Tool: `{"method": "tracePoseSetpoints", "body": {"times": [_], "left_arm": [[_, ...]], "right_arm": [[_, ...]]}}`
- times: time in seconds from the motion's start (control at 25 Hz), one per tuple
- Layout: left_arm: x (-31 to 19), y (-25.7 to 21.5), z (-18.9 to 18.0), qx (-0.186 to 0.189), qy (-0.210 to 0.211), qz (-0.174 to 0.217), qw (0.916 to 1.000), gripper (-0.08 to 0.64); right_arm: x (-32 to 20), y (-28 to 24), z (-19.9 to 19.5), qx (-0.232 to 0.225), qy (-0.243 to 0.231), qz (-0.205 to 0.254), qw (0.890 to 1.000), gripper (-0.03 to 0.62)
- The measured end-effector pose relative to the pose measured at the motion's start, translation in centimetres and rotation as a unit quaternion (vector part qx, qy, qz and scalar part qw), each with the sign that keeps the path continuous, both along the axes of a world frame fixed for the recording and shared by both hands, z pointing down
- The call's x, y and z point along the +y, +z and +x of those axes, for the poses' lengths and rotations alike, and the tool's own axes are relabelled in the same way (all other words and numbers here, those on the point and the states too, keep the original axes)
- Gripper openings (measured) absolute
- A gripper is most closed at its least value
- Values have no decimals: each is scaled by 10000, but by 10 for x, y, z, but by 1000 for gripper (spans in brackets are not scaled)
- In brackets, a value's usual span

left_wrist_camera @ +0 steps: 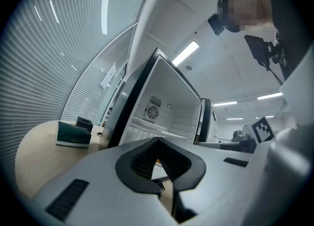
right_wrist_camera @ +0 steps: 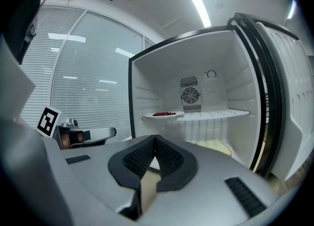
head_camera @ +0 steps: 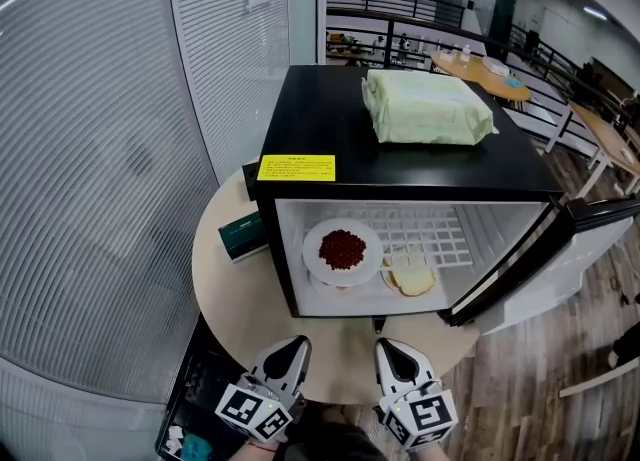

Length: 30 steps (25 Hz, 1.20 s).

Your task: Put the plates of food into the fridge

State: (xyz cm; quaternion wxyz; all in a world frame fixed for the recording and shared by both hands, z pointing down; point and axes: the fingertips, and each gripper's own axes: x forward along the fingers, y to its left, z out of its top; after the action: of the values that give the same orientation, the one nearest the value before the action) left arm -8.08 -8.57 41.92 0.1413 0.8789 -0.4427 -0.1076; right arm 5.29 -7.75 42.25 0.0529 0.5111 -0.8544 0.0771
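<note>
Hovering side by side at the near edge of the round table, the left gripper and the right gripper both point toward the open fridge; each gripper's own view shows its ribbed fingers pressed together at the tips with nothing caught between them, so both are closed and empty; straight ahead of the fingertips, inside the white cavity, the plate of red food sits on the left part of the wire shelf, a little above the level of the right fingers; lower and just right of it, on the fridge floor below the shelf, lies the plate of pale bread slices, nearer the right fingers than the left; neither plate is touched by any finger; the door stands swung wide, out beyond the right fingers; off to the left of the left fingers, a small dark green box rests on the table against the fridge's side; above everything, well beyond the fingertips, a pale green package lies on the black top, with a yellow label at the front edge.
</note>
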Motion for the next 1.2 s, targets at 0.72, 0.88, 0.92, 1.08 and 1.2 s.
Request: {"method": "tracePoseSetpoints", "body": {"times": [0.72, 0.88, 0.92, 1.08, 1.2], "left_arm": [[-4, 1, 23, 64, 224, -38, 9997, 6], [-5, 2, 25, 40, 243, -38, 9997, 6], [-5, 2, 25, 27, 247, -36, 9997, 6], [-5, 4, 25, 25, 239, -54, 9997, 6], [-5, 5, 25, 6, 230, -72, 9997, 6]], "right_arm": [[-1, 2, 19, -42, 240, -22, 9997, 6], [0, 4, 19, -13, 216, -41, 9998, 6], [0, 5, 19, -13, 213, -49, 9998, 6], [-1, 6, 19, 7, 211, -70, 9998, 6], [-1, 7, 19, -15, 213, -89, 9997, 6]]}}
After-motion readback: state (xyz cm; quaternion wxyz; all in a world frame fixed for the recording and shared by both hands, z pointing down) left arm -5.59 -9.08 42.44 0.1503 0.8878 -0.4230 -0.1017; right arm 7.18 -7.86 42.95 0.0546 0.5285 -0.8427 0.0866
